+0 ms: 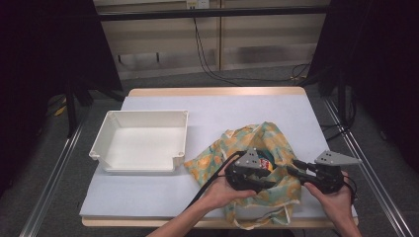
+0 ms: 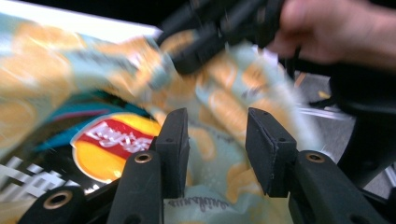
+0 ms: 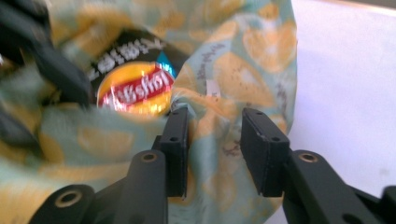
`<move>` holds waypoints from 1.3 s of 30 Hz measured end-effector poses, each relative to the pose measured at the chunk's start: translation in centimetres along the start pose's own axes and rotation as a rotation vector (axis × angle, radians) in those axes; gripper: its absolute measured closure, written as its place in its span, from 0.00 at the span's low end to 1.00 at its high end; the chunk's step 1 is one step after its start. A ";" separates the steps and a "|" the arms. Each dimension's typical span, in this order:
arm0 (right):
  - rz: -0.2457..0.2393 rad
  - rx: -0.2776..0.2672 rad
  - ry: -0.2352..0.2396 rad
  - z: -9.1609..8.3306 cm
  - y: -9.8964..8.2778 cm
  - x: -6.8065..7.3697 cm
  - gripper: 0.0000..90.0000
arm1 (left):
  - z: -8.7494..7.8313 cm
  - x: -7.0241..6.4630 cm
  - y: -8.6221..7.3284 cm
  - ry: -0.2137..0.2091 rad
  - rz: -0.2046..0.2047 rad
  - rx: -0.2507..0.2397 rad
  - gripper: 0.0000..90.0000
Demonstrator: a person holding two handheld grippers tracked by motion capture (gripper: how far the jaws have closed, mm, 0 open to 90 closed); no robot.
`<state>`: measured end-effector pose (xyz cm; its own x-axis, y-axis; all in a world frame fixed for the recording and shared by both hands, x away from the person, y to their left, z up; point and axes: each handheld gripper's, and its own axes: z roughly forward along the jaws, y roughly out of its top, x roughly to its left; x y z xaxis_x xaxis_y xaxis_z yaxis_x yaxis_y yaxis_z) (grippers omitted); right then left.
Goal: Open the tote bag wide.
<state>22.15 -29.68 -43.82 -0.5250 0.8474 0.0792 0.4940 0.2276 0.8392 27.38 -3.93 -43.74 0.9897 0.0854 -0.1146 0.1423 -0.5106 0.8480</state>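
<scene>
Chip packet [image 3: 135, 88] sits inside the patterned cloth bag [image 1: 267, 143] on the bench [image 1: 217, 106], not yet out; white bin [image 1: 141, 140] stands empty. My left claw [image 2: 217, 140] and right claw [image 3: 212, 144] gape partway, gripping nothing. My claw views reveal the packet's logo; the high view shows the bin.

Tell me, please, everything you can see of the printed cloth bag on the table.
The cloth bag is soft, pale green fabric printed with orange-yellow fruit shapes. It lies crumpled on the white table cover near the front edge, right of the white tray, a handle loop trailing toward that edge. Its mouth gapes, showing a dark snack packet with a red and yellow logo inside. Both hand-held grippers sit over it with jaws apart, fabric between them.
</scene>
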 end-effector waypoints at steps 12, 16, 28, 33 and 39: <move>-0.021 -0.028 0.074 0.4 2.7 1.4 0.44 | 1.0 -0.3 -1.1 -0.021 0.019 0.067 0.83; -0.034 -0.010 0.056 1.2 3.4 1.3 0.39 | 1.2 -0.6 -1.1 -0.043 0.039 0.071 0.95; -0.008 0.047 0.022 6.6 5.0 -1.5 0.47 | 0.5 0.4 -0.6 0.045 0.005 0.058 0.51; 0.024 0.083 -0.017 7.5 3.6 -2.9 0.77 | 1.6 -0.1 -0.6 0.027 0.058 0.123 0.74; 0.045 0.099 -0.059 7.3 2.0 -4.4 0.94 | 1.9 -0.6 -0.7 -0.047 0.059 0.130 0.99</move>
<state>30.54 -29.47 -46.40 -0.4604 0.8840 0.0813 0.5836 0.2324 0.7781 26.74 -5.27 -45.29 0.9955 0.0132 -0.0934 0.0814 -0.6205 0.7800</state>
